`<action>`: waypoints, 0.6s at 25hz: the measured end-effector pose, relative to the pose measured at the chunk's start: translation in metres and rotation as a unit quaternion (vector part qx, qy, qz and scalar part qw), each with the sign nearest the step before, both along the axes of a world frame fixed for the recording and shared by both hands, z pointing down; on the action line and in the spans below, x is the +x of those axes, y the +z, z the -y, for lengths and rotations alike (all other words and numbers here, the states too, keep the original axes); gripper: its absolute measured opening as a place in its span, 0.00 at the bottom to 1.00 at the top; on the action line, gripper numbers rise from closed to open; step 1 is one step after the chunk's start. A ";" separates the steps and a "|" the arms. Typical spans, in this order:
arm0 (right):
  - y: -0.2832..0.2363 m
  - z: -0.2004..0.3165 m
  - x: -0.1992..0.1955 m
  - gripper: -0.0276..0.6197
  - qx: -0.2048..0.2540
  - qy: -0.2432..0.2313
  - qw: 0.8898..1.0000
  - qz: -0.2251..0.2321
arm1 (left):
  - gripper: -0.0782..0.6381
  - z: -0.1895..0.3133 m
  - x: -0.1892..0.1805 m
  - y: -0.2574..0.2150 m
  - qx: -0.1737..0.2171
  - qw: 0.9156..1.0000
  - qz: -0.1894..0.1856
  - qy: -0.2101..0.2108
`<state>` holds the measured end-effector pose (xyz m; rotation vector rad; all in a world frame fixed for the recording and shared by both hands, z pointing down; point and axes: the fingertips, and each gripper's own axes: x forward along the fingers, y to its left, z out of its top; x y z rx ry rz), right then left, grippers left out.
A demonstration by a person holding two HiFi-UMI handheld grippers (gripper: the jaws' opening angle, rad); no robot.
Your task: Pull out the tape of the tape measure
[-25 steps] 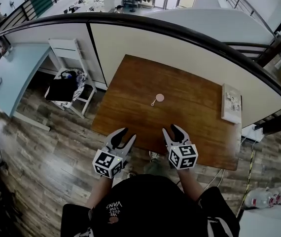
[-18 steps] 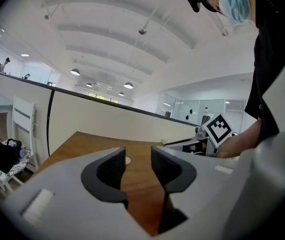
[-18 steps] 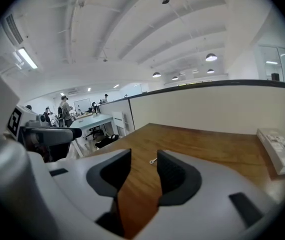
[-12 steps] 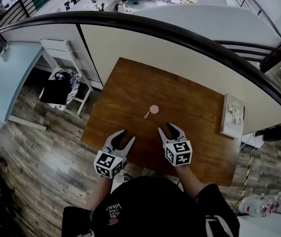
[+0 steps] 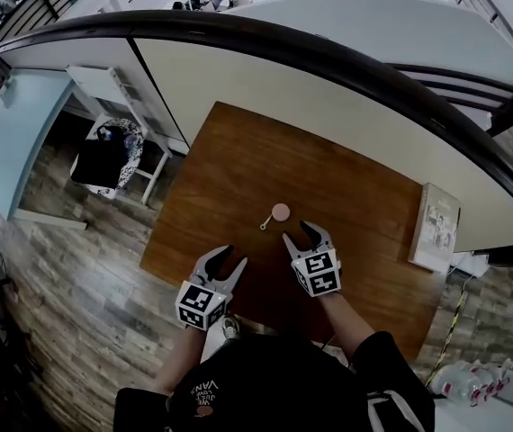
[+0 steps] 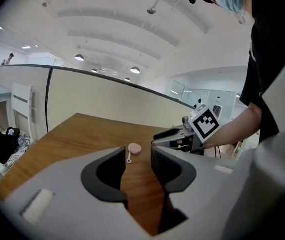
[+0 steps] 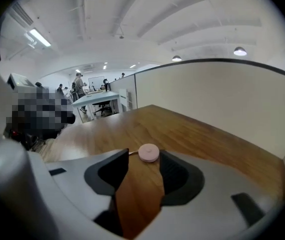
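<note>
Head view shows the small pink tape measure (image 5: 281, 211) lying flat near the middle of the wooden table (image 5: 238, 151). Its short pull tab (image 5: 264, 226) sticks out from the case toward the left gripper's side. The right gripper (image 5: 298, 233) is just beside the tape measure, on the person's side of it. Its jaws have just been opening and stand spread, and the case lies just beyond their tips, not between the pads. The left gripper (image 5: 232, 256) is a little further from the tape measure, its jaws also spread with nothing between them. A book (image 5: 436, 226) lies well apart from the tape measure, at the table's edge.
</note>
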<state>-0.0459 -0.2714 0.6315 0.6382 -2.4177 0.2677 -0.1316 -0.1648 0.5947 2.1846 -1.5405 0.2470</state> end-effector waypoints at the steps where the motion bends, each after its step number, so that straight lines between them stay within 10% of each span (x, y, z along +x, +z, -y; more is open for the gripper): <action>1: 0.006 0.004 -0.003 0.30 -0.002 -0.006 1.000 -0.004 | 0.31 0.002 -0.001 0.004 -0.005 1.000 0.001 -0.001; 15: 0.055 0.035 -0.036 0.37 -0.001 -0.092 0.995 -0.049 | 0.32 0.027 0.000 0.041 -0.035 0.999 -0.003 -0.002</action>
